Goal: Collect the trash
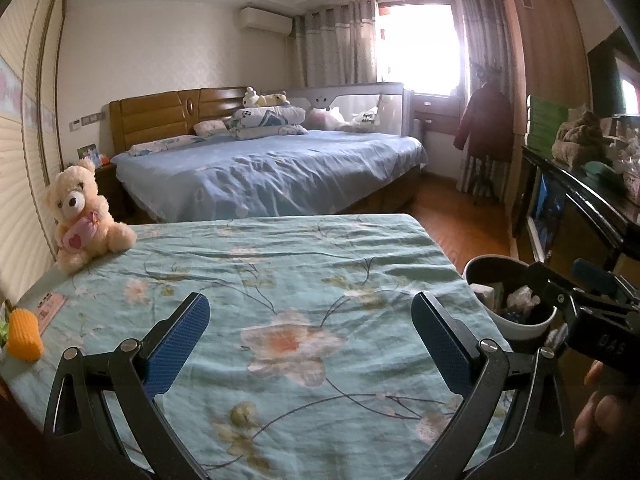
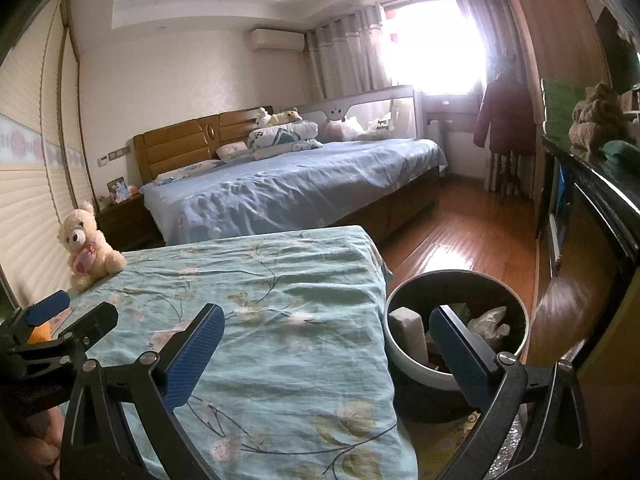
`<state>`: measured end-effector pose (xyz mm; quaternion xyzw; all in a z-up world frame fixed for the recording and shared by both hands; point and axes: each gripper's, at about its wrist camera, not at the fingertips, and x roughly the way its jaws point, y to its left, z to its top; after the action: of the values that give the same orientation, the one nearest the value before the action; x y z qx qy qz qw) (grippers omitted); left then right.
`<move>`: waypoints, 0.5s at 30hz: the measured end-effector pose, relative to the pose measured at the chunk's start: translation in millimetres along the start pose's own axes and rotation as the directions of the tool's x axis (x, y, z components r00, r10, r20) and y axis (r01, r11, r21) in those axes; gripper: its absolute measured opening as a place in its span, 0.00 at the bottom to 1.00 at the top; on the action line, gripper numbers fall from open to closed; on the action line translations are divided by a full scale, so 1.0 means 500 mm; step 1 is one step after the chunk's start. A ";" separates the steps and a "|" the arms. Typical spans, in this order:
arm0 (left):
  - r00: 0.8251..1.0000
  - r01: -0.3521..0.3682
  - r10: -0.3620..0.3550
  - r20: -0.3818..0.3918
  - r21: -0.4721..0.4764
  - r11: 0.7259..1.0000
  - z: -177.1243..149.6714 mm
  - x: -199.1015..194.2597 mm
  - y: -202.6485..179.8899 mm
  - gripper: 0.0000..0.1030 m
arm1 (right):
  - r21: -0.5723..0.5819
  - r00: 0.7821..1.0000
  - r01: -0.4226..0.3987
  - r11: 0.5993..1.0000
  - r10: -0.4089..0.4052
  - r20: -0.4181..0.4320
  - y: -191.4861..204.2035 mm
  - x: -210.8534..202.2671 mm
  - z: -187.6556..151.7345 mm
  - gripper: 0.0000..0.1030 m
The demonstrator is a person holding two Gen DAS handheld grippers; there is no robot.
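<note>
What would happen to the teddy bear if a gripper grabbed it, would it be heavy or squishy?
The teddy bear looks plush and fluffy, so it would probably squash between the fingers and feel light for its size. It sits upright near the edge of the floral sheet, so a push might well topple it. Its limbs would likely flop when lifted.

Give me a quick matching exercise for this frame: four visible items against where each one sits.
Items:
1. teddy bear
2. trash bin
3. orange toy
4. dark red coat

Places:
A. hanging by the window
B. on the floor beside the floral-covered surface
C. far left corner of the floral cover
D. near left edge of the floral cover

Pairs: 1-C, 2-B, 3-D, 4-A
</note>
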<state>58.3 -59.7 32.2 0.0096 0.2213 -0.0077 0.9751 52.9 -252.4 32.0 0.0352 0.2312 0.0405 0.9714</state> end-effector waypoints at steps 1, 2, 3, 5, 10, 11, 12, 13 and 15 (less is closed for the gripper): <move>1.000 0.004 -0.004 -0.001 -0.002 1.000 0.000 0.001 0.000 1.00 | 0.002 1.000 -0.001 1.000 0.001 -0.001 -0.001 0.000 0.000 1.00; 1.000 0.006 -0.006 -0.002 -0.004 1.000 0.000 0.002 0.000 1.00 | 0.003 1.000 0.000 1.000 0.000 -0.001 -0.001 -0.001 0.000 1.00; 1.000 0.009 -0.009 -0.002 -0.005 1.000 0.001 0.002 0.000 1.00 | 0.001 1.000 0.001 1.000 -0.001 -0.001 -0.001 0.000 0.000 1.00; 1.000 0.013 -0.013 -0.001 -0.005 1.000 -0.001 0.001 0.001 1.00 | 0.005 1.000 0.001 1.000 -0.001 -0.003 -0.003 -0.002 -0.001 1.00; 1.000 0.016 -0.016 -0.001 0.001 1.000 -0.002 0.000 -0.002 1.00 | 0.008 1.000 0.003 1.000 -0.003 -0.009 -0.002 -0.003 -0.002 1.00; 1.000 0.018 -0.018 -0.001 0.003 1.000 -0.002 0.000 -0.002 1.00 | 0.007 1.000 0.004 1.000 -0.004 -0.009 -0.003 -0.002 -0.002 1.00; 1.000 0.019 -0.019 0.000 0.004 1.000 -0.001 -0.001 -0.004 1.00 | 0.006 1.000 0.004 1.000 -0.004 -0.010 -0.003 -0.002 -0.002 1.00; 1.000 0.018 -0.018 0.000 0.005 1.000 -0.001 -0.002 -0.004 1.00 | 0.007 1.000 0.004 1.000 -0.004 -0.009 -0.003 -0.003 -0.002 1.00; 1.000 0.018 -0.018 0.001 0.005 1.000 -0.001 -0.002 -0.004 1.00 | 0.008 1.000 0.002 1.000 -0.002 -0.009 -0.002 -0.004 -0.002 1.00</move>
<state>57.3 -61.8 32.2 0.0100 0.2207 -0.0173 0.9751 50.8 -253.7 32.1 0.0389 0.2360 0.0386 0.9702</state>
